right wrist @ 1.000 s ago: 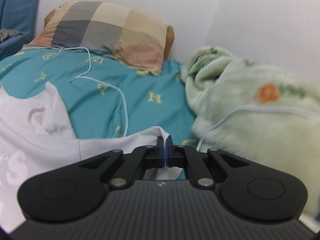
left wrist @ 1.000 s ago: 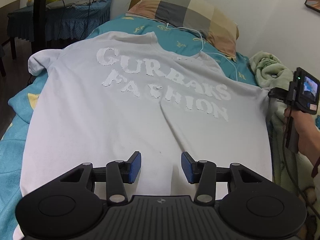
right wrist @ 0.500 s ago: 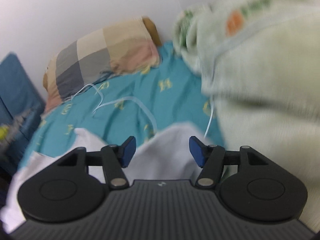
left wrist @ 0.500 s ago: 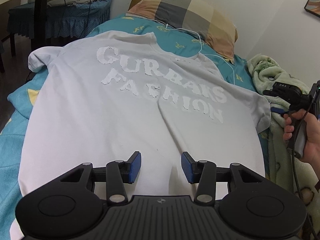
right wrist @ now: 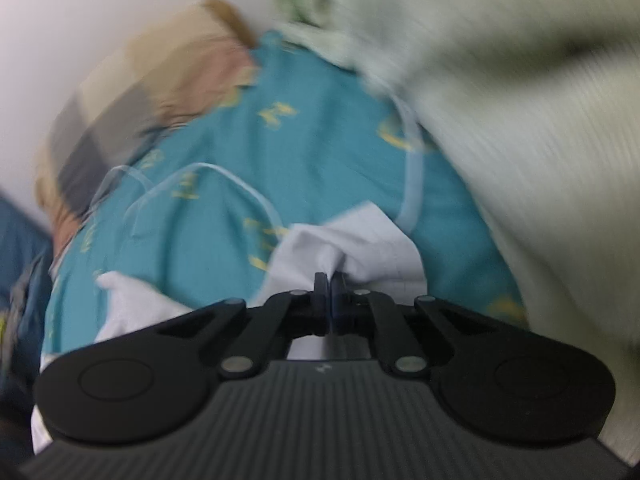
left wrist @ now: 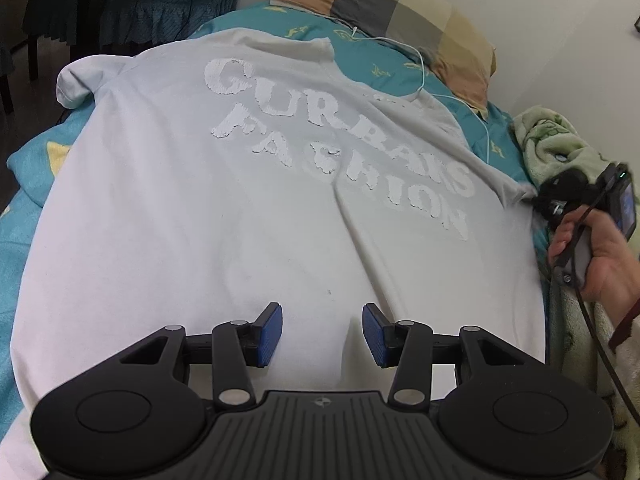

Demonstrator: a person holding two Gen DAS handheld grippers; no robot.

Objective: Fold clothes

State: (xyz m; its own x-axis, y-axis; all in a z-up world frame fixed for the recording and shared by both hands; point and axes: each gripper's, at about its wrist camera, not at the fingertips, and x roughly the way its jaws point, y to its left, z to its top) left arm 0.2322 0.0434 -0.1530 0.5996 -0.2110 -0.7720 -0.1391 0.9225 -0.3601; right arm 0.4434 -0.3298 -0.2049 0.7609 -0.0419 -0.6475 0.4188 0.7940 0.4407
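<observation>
Left gripper (left wrist: 322, 330) fingers wide above T-shirt (left wrist: 240, 220); right gripper (right wrist: 331, 300) pinching sleeve (right wrist: 360, 232).

Checked pillow (left wrist: 404, 12), green blanket (left wrist: 560, 148) (fleecy), white cable (left wrist: 420, 64).

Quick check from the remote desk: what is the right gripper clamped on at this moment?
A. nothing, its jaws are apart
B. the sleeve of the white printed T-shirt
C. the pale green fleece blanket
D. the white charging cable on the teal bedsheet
B: in the right wrist view the right gripper has its jaws pressed together on a bunched fold of the white printed T-shirt sleeve, while the left gripper hangs open over the hem.
</observation>
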